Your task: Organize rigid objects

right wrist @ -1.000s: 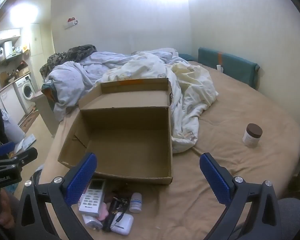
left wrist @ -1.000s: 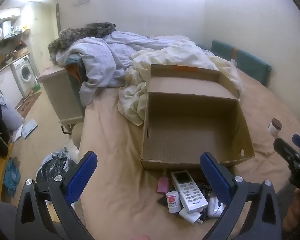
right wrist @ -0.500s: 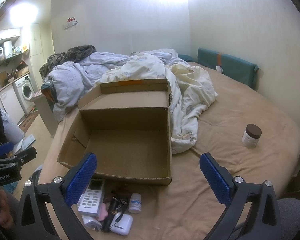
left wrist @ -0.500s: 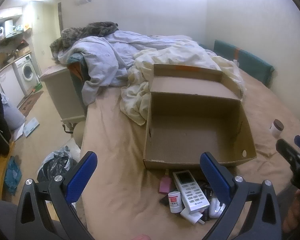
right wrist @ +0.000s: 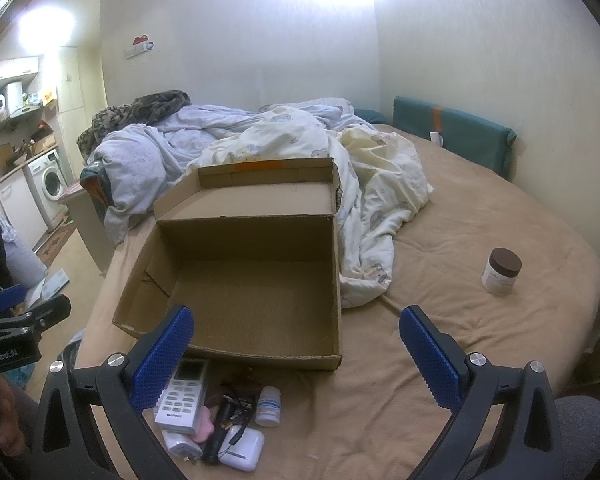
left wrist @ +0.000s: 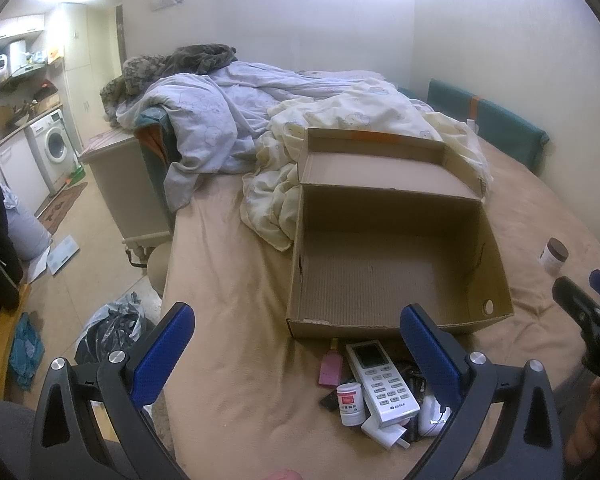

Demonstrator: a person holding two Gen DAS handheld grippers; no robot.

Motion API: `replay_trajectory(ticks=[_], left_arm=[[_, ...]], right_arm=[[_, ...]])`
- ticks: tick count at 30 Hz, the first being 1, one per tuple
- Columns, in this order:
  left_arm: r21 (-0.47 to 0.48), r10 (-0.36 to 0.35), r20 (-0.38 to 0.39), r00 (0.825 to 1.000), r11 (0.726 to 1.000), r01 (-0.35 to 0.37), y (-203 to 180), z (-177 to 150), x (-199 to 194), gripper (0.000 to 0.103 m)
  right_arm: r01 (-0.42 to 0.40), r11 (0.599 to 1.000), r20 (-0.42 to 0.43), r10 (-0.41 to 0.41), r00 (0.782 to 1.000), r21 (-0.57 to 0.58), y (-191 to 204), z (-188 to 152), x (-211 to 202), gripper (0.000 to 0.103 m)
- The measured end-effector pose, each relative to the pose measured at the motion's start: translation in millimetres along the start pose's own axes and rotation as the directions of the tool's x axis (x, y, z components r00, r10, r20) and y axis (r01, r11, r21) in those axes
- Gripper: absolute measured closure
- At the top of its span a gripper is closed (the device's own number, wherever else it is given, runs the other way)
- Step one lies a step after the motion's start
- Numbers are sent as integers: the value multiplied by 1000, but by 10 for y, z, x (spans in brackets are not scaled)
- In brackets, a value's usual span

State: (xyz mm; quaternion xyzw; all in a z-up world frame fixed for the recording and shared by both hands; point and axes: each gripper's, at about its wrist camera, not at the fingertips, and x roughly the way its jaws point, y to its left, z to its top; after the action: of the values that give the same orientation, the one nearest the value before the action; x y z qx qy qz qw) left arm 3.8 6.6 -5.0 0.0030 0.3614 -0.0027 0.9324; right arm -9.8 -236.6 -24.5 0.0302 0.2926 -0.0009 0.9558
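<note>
An open, empty cardboard box (left wrist: 396, 276) (right wrist: 240, 292) lies on the tan bed. Just in front of it is a small pile: a white remote control (left wrist: 382, 384) (right wrist: 184, 394), a small white pill bottle (left wrist: 350, 403) (right wrist: 269, 400), a pink item (left wrist: 331, 368), a white charger (left wrist: 384, 434) and a white earbud case (right wrist: 242, 448). A brown-lidded jar (right wrist: 501, 271) (left wrist: 553, 256) stands alone to the right. My left gripper (left wrist: 296, 354) and right gripper (right wrist: 296, 354) both hover open above the near bed edge, holding nothing.
Rumpled blue and cream bedding (right wrist: 300, 152) lies behind and right of the box. A teal headboard cushion (right wrist: 452, 136) lines the right wall. Left of the bed are a low cabinet (left wrist: 120, 184), a black rubbish bag (left wrist: 112, 328) and a washing machine (left wrist: 54, 148).
Both grippers have drifted slightly, so the box and the pile sit a little further right in the left view. Nothing on the bed has moved and both grippers stay open.
</note>
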Motion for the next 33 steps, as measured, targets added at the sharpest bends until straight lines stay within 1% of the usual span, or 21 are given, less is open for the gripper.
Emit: replay_trajectory(ticks=[2,9,17,33], left_arm=[[1,1,0,1000,1000,-1,-5,-3,-2,1],[-8,-11,-13,1000,1000,11,20,3,16,1],[9,-11,-3,1000,1000,11,-18,-1,11,1],[7,-9,1,1000,1000,9,-36,0,-8,1]], right_arm=[[2,1000,0,-2,1000,1,-45,-7,-4,0],[1,1000,3,-1,1000,-1,-14,-13,-13,0],[1,1000,1,-1,1000,-1,-13,-6,-12,0],[3,1000,1,-3,1000,-2,-2,-10,-16,0]])
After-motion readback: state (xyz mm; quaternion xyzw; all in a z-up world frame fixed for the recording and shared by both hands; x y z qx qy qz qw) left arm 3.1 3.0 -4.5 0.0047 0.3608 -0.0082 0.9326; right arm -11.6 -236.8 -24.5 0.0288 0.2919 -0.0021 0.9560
